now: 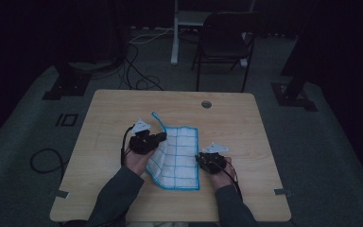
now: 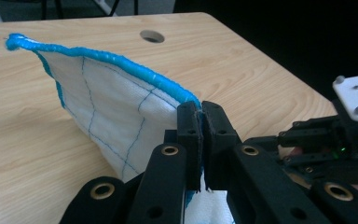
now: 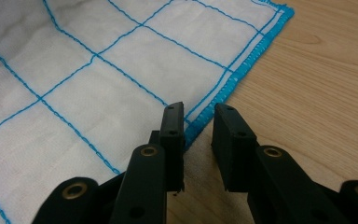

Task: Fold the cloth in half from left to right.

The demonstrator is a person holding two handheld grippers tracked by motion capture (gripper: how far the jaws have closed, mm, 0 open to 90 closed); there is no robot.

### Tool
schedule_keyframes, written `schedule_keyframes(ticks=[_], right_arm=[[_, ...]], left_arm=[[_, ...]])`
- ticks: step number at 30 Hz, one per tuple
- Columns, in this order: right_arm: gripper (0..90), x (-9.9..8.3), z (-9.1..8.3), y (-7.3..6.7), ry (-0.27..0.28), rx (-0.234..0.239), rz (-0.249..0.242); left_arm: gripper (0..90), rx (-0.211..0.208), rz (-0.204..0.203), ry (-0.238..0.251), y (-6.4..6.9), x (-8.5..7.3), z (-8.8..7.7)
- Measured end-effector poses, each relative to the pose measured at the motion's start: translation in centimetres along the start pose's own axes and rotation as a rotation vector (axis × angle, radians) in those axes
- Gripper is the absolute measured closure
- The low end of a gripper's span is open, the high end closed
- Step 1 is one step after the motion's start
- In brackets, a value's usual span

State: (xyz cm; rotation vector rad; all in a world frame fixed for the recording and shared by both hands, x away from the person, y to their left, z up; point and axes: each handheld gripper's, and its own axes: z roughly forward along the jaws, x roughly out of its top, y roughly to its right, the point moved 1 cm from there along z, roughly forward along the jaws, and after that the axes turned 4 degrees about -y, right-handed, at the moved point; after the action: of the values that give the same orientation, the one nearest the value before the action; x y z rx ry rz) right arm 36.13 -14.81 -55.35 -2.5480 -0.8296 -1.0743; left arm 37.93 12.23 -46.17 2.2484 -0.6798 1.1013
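A white cloth [image 1: 179, 158] with a blue grid and blue stitched border lies on the wooden table [image 1: 118, 106]. My left gripper [image 1: 162, 136] is at the cloth's left side, shut on its blue edge. In the left gripper view the jaws [image 2: 201, 109] pinch the border and the cloth [image 2: 112, 102] rises off the table as a raised flap. My right gripper [image 1: 200, 158] is at the cloth's right edge, low over the table. In the right gripper view its jaws [image 3: 199, 114] stand apart, with the border of the cloth [image 3: 98, 79] running between them, unpinched.
A round hole [image 1: 206, 104] sits near the table's far edge. Beyond the table stand a dark chair [image 1: 224, 40] and a white post [image 1: 175, 33]. Cables [image 1: 45, 161] lie on the floor to the left. Bare wood surrounds the cloth on every side.
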Motion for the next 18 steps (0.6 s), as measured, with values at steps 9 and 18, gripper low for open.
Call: schedule_keyframes(ticks=[9,18], right_arm=[[74.3,0.0,0.0,0.0,-0.001,0.001,0.006],[73.9,-0.1,-0.2,0.1,-0.002,-0.002,0.001]], left_arm=[[87.6,-0.041,0.010,-0.008,1.4,0.6,1.6],[87.5,-0.073,0.023,-0.106,2.5,-0.5,6.0]])
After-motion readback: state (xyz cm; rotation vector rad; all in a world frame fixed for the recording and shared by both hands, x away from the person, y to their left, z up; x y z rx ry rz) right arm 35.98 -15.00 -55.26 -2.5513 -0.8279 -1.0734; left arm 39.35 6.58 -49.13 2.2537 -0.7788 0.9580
